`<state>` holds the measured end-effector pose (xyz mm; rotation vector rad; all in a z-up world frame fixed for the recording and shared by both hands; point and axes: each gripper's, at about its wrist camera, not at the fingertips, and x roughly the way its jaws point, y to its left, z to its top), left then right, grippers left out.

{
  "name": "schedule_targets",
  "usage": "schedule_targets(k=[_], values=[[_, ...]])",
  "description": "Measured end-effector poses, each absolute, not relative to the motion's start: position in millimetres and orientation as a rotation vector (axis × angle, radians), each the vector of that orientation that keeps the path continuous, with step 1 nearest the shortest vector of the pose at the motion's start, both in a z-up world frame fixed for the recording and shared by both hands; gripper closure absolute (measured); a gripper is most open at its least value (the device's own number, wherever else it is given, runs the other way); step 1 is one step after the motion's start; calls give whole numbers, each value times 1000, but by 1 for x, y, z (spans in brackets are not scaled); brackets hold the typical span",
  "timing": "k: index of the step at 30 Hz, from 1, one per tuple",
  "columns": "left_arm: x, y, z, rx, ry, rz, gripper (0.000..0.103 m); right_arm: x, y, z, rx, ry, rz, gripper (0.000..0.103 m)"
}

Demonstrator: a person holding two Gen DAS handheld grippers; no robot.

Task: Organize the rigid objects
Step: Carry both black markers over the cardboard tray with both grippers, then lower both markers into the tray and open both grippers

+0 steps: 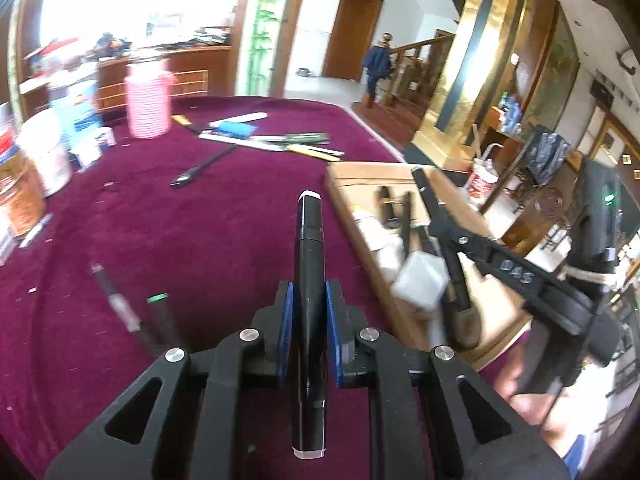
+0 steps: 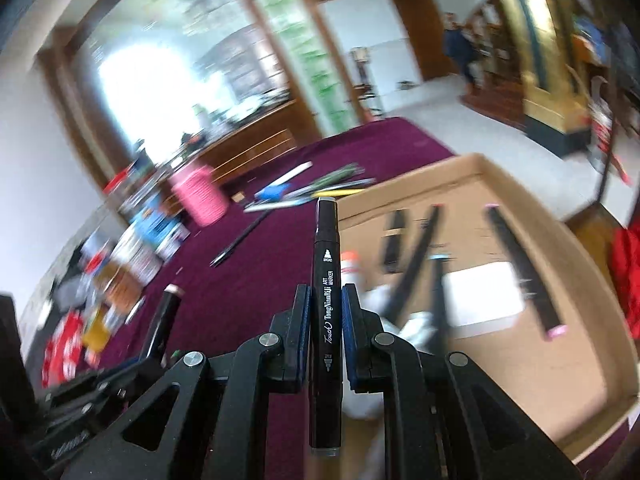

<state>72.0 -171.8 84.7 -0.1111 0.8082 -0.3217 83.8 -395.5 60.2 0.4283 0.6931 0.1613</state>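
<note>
Black marker clamped in hand-held gripper; cardboard box holds markers.

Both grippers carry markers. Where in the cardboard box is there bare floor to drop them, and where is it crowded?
In the cardboard box, bare floor lies along the right wall, beyond the pink-capped marker, and at the near right corner. The middle is crowded with crossed markers and white packets.

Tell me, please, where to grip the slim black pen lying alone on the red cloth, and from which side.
Grip the slim black pen at mid-barrel, coming from above with the fingers across its length. It lies flat and apart from the other stationery, so both long sides are free.
</note>
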Motion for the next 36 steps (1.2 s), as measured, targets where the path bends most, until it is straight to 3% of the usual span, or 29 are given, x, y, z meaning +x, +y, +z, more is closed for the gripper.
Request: schedule_targets(k=[16, 36], values=[[125, -299, 55, -201, 976, -482, 90, 84, -481, 53, 502, 718, -112, 90], [109, -327, 53, -37, 821, -438, 90, 93, -489, 41, 484, 791, -132, 90]])
